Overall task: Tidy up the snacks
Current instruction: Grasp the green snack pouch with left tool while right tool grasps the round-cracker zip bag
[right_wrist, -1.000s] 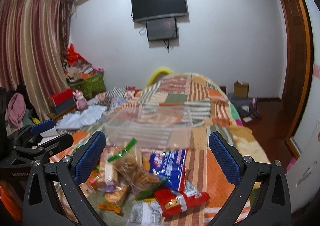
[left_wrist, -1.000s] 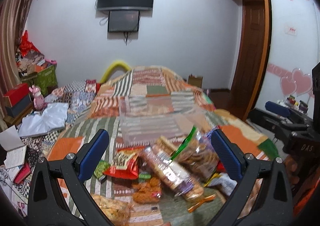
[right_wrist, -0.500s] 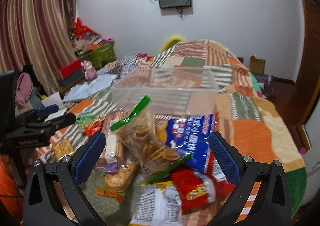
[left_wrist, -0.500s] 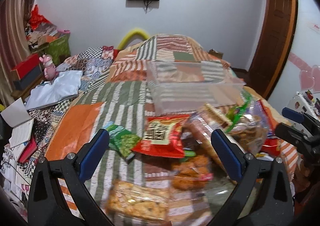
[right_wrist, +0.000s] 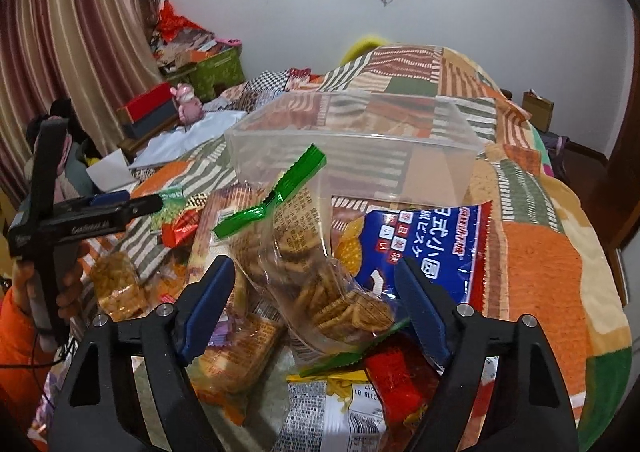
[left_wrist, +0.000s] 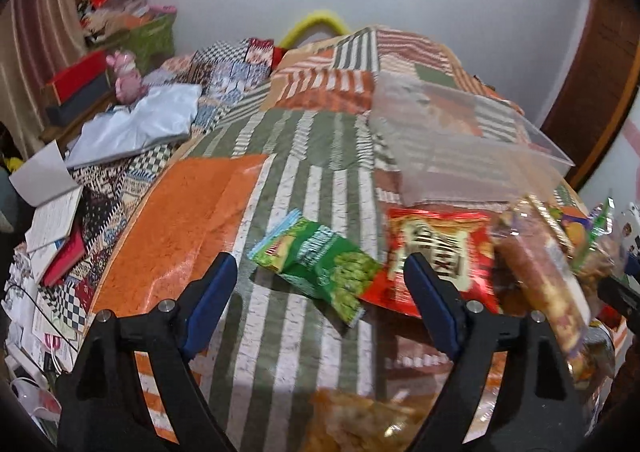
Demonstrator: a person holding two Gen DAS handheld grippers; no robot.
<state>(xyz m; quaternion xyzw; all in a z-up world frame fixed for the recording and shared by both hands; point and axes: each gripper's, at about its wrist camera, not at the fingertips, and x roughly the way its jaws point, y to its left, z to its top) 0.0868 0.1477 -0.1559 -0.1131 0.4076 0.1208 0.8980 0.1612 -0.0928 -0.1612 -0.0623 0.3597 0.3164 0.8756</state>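
A pile of snack packs lies on the patchwork bedspread. In the left wrist view my left gripper [left_wrist: 320,276] is open and empty, just above a green snack pack [left_wrist: 320,260], with a red pack [left_wrist: 436,252] to its right. A clear plastic box [left_wrist: 460,140] stands behind the pile and also shows in the right wrist view [right_wrist: 352,148]. My right gripper [right_wrist: 314,276] is open and empty over a clear bag of crackers with green ends [right_wrist: 316,264]. A blue pack [right_wrist: 432,248] lies to the right of the bag.
The other hand-held gripper [right_wrist: 88,212] shows at the left of the right wrist view. Papers and a white bag [left_wrist: 140,128] lie to the left of the bed. Boxes and a curtain [right_wrist: 80,32] stand by the left wall. A wooden door [left_wrist: 600,64] is at the right.
Both grippers have dropped lower and tilted down toward the snack pile. The left one has shifted left, so the green pack now lies between its fingers. Both stay open.
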